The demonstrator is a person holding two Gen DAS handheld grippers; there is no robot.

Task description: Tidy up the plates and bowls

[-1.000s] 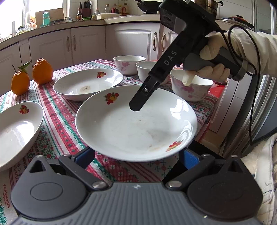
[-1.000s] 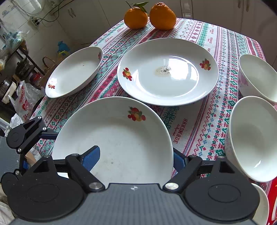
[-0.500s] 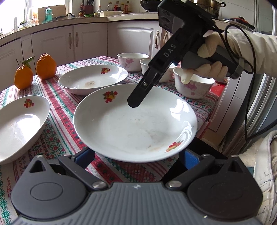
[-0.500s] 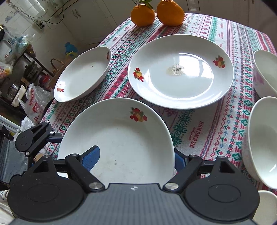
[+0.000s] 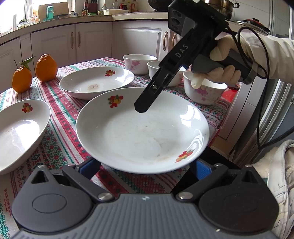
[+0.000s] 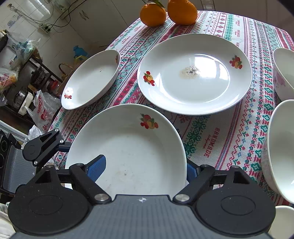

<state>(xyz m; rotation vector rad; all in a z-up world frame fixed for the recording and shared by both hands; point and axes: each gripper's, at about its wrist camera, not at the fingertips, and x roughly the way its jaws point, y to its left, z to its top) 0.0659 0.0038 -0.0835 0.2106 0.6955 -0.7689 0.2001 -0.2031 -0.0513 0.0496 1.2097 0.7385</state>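
Both grippers — left gripper [image 5: 145, 165] and right gripper [image 6: 145, 169] — stood wide astride the near-edge plate [image 5: 141, 132], apparently to lift it level, though no contact showed.

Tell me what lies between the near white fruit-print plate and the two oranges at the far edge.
In the right wrist view, another white fruit-print plate, with a dark smudge at its centre, lies between the near plate and the oranges; patterned tablecloth fills the gaps.
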